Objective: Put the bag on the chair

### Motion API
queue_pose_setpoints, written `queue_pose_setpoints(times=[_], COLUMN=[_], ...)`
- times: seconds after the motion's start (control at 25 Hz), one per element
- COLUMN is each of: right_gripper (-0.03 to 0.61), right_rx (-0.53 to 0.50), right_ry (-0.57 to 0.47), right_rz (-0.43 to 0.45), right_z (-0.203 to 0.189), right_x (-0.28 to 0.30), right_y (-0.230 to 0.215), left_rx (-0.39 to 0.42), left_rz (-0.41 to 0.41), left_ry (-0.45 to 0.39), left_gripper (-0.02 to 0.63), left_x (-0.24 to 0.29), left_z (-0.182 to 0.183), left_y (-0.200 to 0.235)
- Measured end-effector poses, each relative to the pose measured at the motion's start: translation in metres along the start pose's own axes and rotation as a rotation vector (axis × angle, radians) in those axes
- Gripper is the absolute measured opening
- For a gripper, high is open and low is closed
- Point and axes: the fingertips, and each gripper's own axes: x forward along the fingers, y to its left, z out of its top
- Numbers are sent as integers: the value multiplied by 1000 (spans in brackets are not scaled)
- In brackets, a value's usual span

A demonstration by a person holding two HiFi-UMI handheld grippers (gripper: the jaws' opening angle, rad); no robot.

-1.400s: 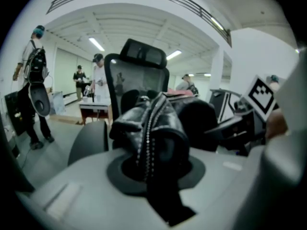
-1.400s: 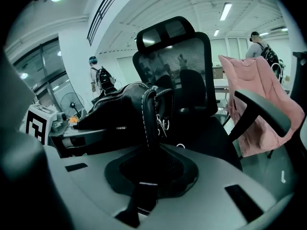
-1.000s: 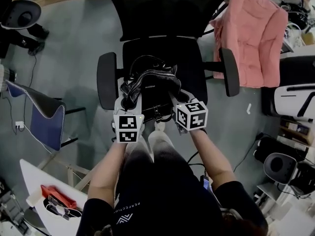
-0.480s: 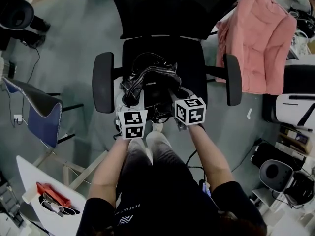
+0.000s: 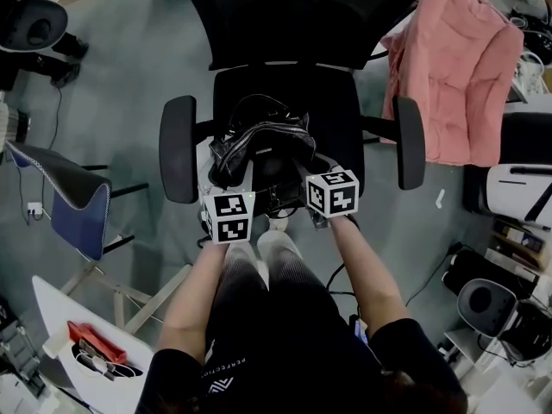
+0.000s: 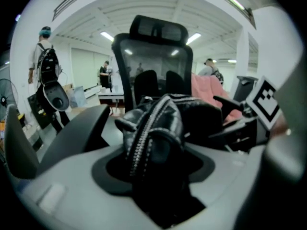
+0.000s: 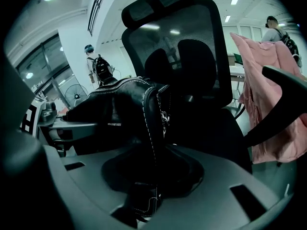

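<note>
Left gripper, right gripper opening; bag between jaws, on chair.

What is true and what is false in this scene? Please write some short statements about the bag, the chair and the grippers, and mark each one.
1. The black bag lies on the seat of the office chair. True.
2. The pink jacket hangs at the left side of the chair. False: it hangs at the right side in the head view.
3. The left gripper is far from the bag. False: the bag's zipped edge stands between its jaws, which are opening.
4. A strap of the bag stands between the jaws of the right gripper. True; those jaws are opening.
5. The chair has no armrests. False: an armrest shows at each side.
</note>
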Motion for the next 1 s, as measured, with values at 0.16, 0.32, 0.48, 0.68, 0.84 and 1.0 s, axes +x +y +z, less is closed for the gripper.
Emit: queue_pose_setpoints(times=[0.16,0.32,0.48,0.68,0.84,1.0], right_gripper=[108,137,184,234,257,261], right_rx=[8,9,21,24,21,14], right_ry=[15,25,48,55,44,26], right_rz=[-9,-12,-3,4,16,27], right_z=[-1,-3,-6,-10,-8,-4], right_x=[5,4,-1,-7,-13,-19], right_y=[-4,-5,-9,-11,-8,-2], left_rx=[8,15,3,-2,-1,-25], left_rz=[-11,-15,-48,-92,-94,-95], left_ry=[7,11,32,55,61,54], left_gripper=[311,346,371,377,377,376], left_x=[7,6,2,-5,-10,-16], left_z=[2,5,4,2,0,-1], left_y=[-1,-1,-3,-8,-9,-8])
